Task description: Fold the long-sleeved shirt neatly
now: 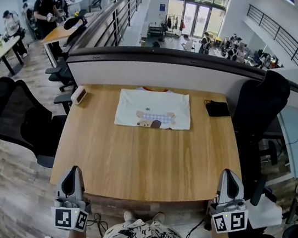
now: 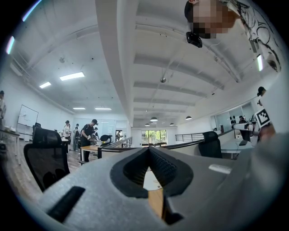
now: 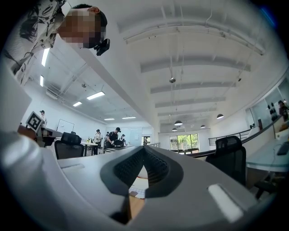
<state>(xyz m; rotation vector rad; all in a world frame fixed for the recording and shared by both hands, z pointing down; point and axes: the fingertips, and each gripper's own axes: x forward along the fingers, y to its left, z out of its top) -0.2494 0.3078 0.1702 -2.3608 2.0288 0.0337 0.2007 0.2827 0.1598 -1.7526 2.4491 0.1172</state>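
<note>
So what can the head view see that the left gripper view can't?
Only the head view: the whole folded shirt and a flat black object to its right. Only the left gripper view: the ceiling lights and a whiteboard. Both: the wooden table, the black chair, people at a far desk, and the left gripper, its fingers shut on nothing.

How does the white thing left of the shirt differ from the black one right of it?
The white thing is narrow, at the left edge of the table; the black thing is wider, flatter, closer to the shirt. Both lie on the table, off the shirt.
</note>
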